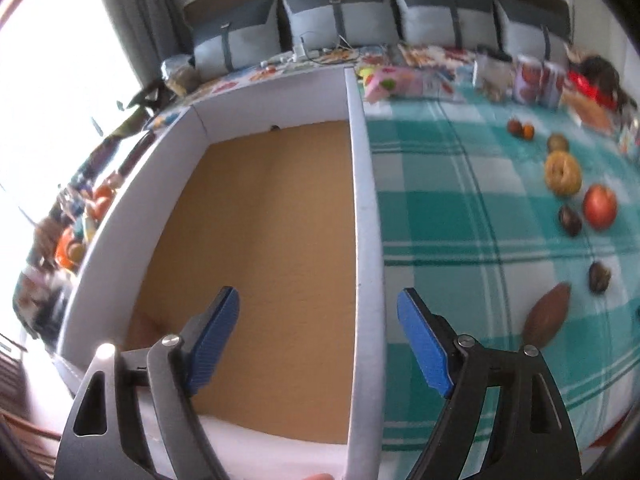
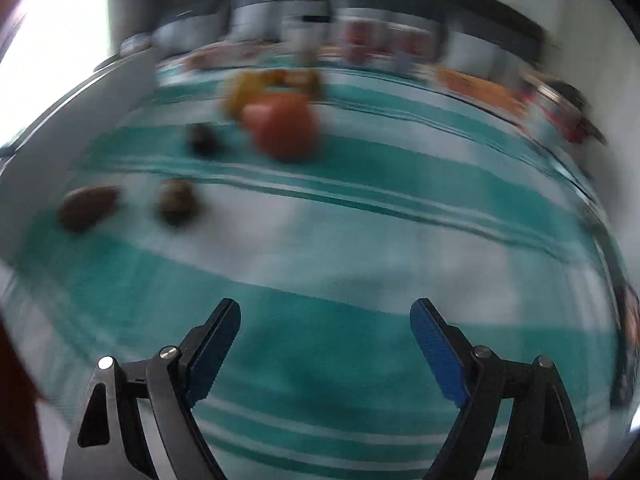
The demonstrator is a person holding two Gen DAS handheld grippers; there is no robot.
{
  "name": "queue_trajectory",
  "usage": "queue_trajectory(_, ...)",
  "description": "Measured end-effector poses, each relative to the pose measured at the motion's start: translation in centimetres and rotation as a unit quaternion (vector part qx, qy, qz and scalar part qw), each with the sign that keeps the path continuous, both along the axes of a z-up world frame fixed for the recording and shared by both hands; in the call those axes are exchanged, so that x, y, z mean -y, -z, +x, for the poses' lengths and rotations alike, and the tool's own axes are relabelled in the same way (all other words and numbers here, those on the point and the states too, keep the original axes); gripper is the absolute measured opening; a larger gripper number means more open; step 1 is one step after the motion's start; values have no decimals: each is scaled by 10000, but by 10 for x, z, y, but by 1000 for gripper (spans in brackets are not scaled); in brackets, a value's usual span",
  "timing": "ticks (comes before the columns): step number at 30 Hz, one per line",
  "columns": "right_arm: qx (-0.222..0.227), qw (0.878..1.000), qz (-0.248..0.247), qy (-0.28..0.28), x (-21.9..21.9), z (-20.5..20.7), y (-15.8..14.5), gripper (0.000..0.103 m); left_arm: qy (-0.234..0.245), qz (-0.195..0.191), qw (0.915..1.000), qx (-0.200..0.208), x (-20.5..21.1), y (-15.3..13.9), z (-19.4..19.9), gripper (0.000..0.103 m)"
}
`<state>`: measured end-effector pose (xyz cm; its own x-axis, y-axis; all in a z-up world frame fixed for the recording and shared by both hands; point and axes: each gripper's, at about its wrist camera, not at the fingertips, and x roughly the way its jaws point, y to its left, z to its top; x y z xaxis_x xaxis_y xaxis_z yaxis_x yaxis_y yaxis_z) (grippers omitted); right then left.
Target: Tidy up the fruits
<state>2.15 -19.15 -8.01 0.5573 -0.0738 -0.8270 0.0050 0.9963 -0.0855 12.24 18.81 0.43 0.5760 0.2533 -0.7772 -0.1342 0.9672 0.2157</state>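
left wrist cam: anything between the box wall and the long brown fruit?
Nothing. In the left wrist view, only bare checked tablecloth lies between the white box wall and the long brown fruit.

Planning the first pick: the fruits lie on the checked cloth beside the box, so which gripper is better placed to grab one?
Likely right. The right gripper is open above the cloth with the red fruit ahead; the left gripper is open over the box.

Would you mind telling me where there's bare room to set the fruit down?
The box floor, brown between its white walls, lies bare. The checked cloth between the box's right wall and the fruit row is also free. It is crowded along the right, around the apple and yellow fruit, and at the table's back edge.
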Motion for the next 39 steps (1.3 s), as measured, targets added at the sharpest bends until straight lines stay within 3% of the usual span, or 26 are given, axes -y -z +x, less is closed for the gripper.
queue_trajectory(3, 22, 9988, 179, 460, 30, 3, 1, 87, 10, 248, 9996, -97, 1, 4, -9, 85)
queue_trajectory(7, 148, 9977, 309, 580, 49, 14, -5, 88, -119, -3, 9999, -116, -6, 8, -17, 85)
queue_trajectory(10, 110, 9973, 348, 642, 47, 27, 7, 88, -345, -152, 9979, 529, 0, -12, -31, 83)
queue_trajectory(13, 62, 9968, 393, 693, 49, 21, 15, 93, -241, -149, 9887, 1469, 27, -42, -68, 84)
queue_trajectory(15, 46, 9974, 308, 649, 45, 21, 18, 97, 5, -312, 9826, 1830, 53, -51, -90, 92)
queue_trajectory(17, 11, 9980, 247, 589, 40, 22, 21, 103, 186, -527, 9804, 1890, 75, -48, -102, 93)
queue_trajectory(19, -2, 9982, 231, 562, 38, 25, 22, 103, 409, -840, 9808, 1711, 96, -34, -108, 93)
queue_trajectory(23, 4, 9980, 273, 566, 38, 26, 24, 103, 626, -1314, 9858, 837, 126, 25, -101, 93)
queue_trajectory(26, 4, 9980, 276, 566, 39, 26, 23, 103, 606, -1228, 9904, 168, 135, 72, -92, 93)
queue_trajectory(29, 4, 9980, 273, 566, 39, 26, 24, 103, 475, -1133, 9922, -192, 135, 99, -87, 93)
queue_trajectory(31, 4, 9980, 277, 566, 39, 26, 24, 103, 518, -985, 9937, 97, 137, 99, -91, 93)
queue_trajectory(39, 5, 9980, 273, 568, 39, 26, 24, 103, 565, -982, 9935, 56, 134, 102, -92, 97)
